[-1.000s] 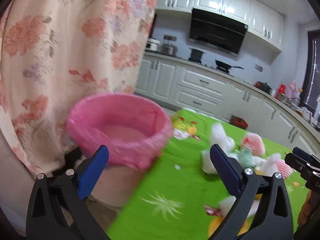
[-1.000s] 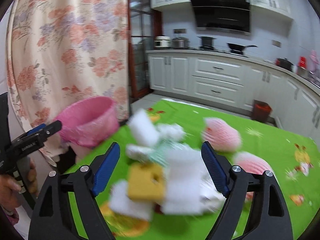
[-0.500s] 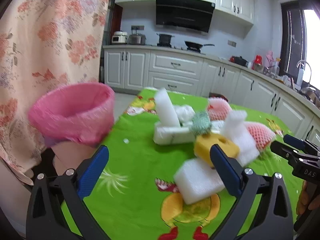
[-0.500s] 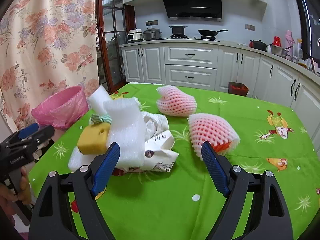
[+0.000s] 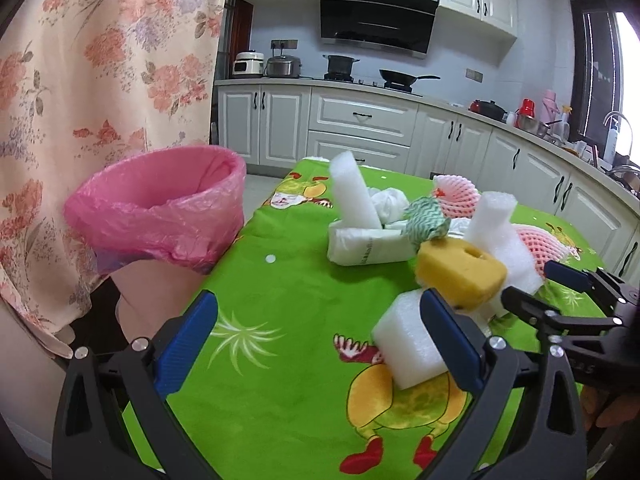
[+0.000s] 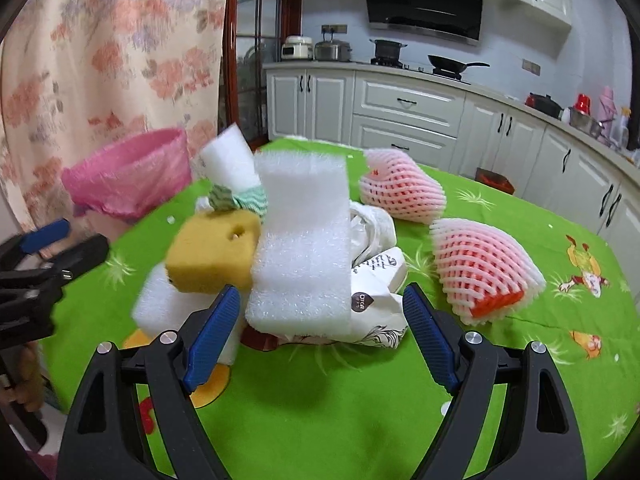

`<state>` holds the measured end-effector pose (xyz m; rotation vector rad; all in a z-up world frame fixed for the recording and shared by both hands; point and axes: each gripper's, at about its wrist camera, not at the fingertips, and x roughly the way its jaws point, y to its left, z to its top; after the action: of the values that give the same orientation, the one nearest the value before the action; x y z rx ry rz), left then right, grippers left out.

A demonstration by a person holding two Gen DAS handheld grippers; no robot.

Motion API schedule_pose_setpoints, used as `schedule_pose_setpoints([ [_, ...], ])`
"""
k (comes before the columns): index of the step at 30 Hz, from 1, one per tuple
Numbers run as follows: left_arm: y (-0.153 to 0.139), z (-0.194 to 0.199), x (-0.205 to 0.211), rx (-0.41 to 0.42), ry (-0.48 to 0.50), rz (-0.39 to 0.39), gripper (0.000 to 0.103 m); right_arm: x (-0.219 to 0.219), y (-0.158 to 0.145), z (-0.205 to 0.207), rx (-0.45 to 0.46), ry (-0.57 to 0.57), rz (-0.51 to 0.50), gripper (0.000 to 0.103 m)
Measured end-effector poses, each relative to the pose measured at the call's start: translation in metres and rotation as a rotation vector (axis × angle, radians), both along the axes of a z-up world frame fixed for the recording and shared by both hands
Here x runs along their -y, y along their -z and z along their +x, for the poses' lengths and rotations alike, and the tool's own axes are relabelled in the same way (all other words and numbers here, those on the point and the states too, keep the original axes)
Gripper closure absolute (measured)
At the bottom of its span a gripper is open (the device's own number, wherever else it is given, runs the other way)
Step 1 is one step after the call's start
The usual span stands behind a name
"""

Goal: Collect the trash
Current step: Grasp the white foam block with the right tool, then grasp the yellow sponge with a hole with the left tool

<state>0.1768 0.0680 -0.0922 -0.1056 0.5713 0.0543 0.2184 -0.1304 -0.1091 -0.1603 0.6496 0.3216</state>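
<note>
A heap of trash lies on the green tablecloth (image 5: 280,320): a yellow sponge (image 5: 460,272) (image 6: 212,256), white foam blocks (image 5: 408,340), a tall foam slab (image 6: 300,248), a green-white cloth (image 5: 424,216), crumpled printed paper (image 6: 376,300) and two pink foam fruit nets (image 6: 400,190) (image 6: 484,268). A bin lined with a pink bag (image 5: 160,208) (image 6: 128,172) stands off the table's left edge. My left gripper (image 5: 318,344) is open, low over the cloth, with a foam block just behind its right finger. My right gripper (image 6: 322,336) is open, close in front of the foam slab.
A floral curtain (image 5: 100,80) hangs behind the bin. White kitchen cabinets (image 5: 360,120) and a counter with pots run along the back. Each gripper shows in the other's view, the right gripper (image 5: 560,292) and the left gripper (image 6: 52,248), either side of the heap.
The left view has swung from the bin toward the heap and sunk nearer the cloth. The right gripper has dropped closer to the foam slab. Both stay open.
</note>
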Motion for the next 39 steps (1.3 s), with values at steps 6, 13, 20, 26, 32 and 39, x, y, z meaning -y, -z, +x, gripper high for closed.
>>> schedule_pose_setpoints([
  [6,0.007,-0.001,0.003,-0.013,0.028,-0.008,0.005,-0.001,0.004,0.008,0.002,0.035,-0.02,0.031],
  [13,0.014,0.0,0.018,-0.026,0.076,-0.009,0.005,0.024,-0.002,0.004,0.021,0.055,0.028,0.052],
  [20,0.019,0.007,0.047,-0.042,0.128,0.003,0.005,0.05,-0.007,-0.007,0.035,0.081,0.058,0.052],
  [26,0.007,0.017,0.076,0.001,0.168,0.013,0.005,0.066,-0.008,-0.015,0.041,0.097,0.096,0.052],
  [32,0.003,0.036,0.105,0.025,0.139,0.054,0.005,0.085,-0.012,-0.017,0.056,0.121,0.136,0.052],
  [39,0.01,0.055,0.115,0.009,0.066,0.072,0.005,0.103,-0.011,-0.016,0.051,0.136,0.169,0.052],
])
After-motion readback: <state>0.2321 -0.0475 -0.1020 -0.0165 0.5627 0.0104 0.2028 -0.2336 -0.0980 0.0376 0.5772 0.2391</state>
